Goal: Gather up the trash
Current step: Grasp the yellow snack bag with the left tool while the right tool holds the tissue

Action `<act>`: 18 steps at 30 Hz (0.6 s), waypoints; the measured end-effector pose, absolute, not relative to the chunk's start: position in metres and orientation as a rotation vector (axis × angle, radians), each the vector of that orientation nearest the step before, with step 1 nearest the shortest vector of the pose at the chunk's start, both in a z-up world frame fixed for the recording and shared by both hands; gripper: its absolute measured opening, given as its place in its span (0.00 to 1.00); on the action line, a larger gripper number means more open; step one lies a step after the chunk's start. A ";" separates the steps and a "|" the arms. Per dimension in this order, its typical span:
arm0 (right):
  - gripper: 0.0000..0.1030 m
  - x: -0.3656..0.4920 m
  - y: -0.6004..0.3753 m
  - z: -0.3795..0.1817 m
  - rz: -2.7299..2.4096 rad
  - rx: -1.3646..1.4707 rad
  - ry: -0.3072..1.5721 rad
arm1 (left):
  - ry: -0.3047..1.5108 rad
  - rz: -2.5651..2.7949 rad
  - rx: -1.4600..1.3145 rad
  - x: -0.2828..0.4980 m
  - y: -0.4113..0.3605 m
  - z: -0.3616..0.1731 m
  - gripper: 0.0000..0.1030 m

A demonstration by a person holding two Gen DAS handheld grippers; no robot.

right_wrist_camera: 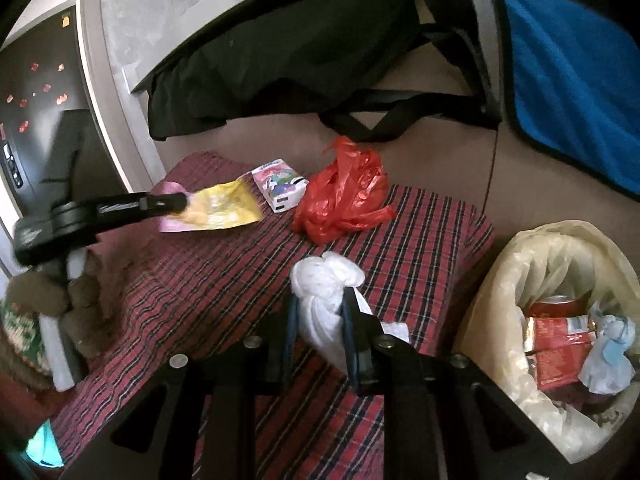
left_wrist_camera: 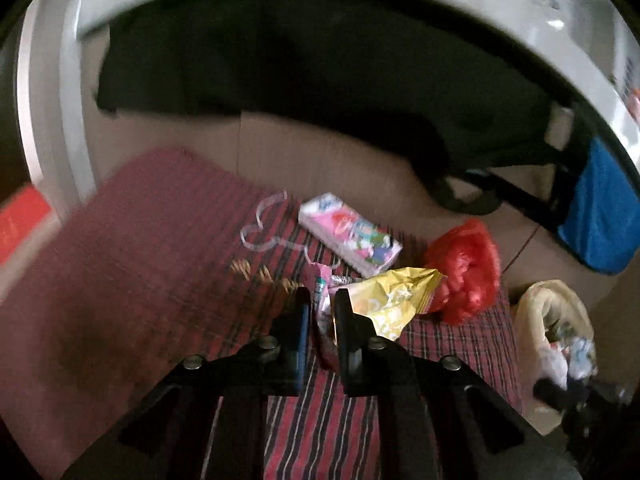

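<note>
Right wrist view: right gripper [right_wrist_camera: 320, 312] angled down over the red plaid cloth [right_wrist_camera: 224, 280], pinching a crumpled white tissue wad [right_wrist_camera: 324, 284] beside the lined trash bin [right_wrist_camera: 516, 264]; left gripper [left_wrist_camera: 322, 304] reaches level, nearly closed on a pink wrapper [left_wrist_camera: 323, 312] against the yellow foil snack bag [left_wrist_camera: 396, 296].

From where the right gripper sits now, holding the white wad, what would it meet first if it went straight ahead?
Probably the red plastic bag: it lies on the plaid cloth straight beyond the white wad in the right gripper. Depth is hard to judge.
</note>
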State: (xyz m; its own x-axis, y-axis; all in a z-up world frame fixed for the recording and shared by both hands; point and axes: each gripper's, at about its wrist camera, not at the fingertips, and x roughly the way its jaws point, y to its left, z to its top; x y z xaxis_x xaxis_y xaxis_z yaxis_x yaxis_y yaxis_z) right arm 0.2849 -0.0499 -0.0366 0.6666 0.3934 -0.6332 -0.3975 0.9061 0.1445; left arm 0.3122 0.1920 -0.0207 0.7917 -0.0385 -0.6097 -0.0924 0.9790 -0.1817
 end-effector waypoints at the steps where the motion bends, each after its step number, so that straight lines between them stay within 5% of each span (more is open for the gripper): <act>1: 0.19 0.284 -0.051 -0.035 0.445 -0.003 0.710 | 0.632 0.027 -0.179 0.304 0.188 -0.014 0.12; 18: 0.19 0.236 -0.108 0.065 0.382 -0.057 0.456 | 0.289 -0.053 -0.035 0.206 0.089 0.083 0.10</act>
State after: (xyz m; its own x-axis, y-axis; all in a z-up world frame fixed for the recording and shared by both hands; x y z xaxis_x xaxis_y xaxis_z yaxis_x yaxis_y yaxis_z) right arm 0.2355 -0.1082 0.0648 0.8285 0.3467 -0.4397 -0.3718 0.9278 0.0310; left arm 0.2060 0.0887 0.0829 0.9572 -0.0569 -0.2838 0.0468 0.9980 -0.0425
